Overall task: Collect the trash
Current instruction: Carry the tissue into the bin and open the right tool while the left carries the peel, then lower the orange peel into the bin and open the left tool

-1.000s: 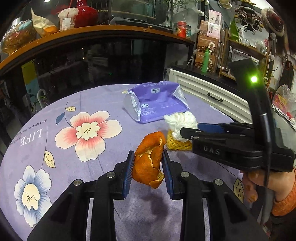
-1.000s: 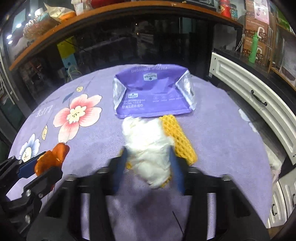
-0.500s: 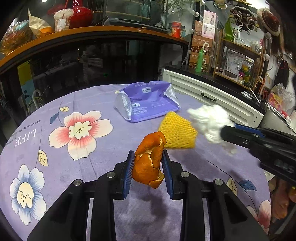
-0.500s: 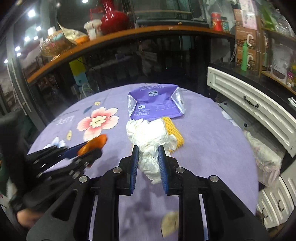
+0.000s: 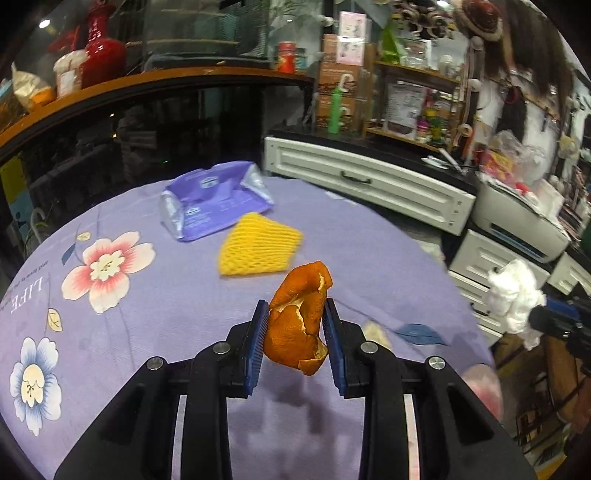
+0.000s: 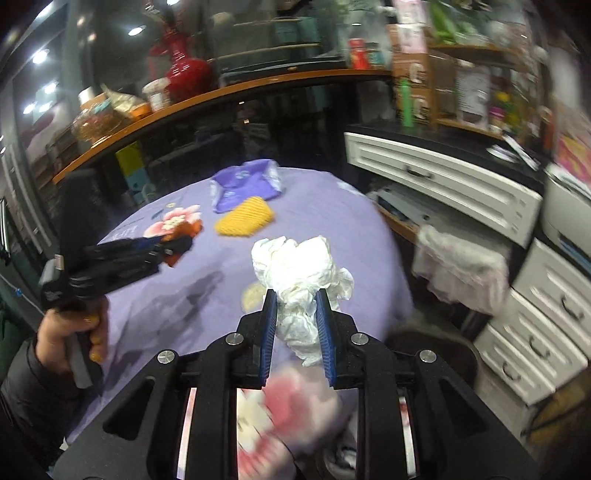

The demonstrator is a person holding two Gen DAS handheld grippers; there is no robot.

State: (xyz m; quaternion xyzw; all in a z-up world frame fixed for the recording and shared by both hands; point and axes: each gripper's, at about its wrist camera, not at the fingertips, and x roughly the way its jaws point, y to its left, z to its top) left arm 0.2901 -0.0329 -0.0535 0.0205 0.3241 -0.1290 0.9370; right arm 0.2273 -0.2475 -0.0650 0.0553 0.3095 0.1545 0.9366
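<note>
Orange peel (image 5: pixel 297 325) in left hand-held gripper (image 5: pixel 294 334) (crumpled tissue (image 6: pixel 301 280) in right (image 6: pixel 295 325))

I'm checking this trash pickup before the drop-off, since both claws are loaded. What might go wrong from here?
1. The orange peel is pinched only at its lower part in the left claw; being curled, it might slip out.
2. The crumpled tissue bulges loosely above the right claw and may tear or pull free.
3. The yellow foam net lies uncollected on the table and could be forgotten.

light: dim room, ceiling spots (image 6: pixel 138 30) glaring upper left | blur: right view smeared at edges | distortion: fisheye bowing, dark corners | shadows: soft on tablecloth (image 5: pixel 369 236)
</note>
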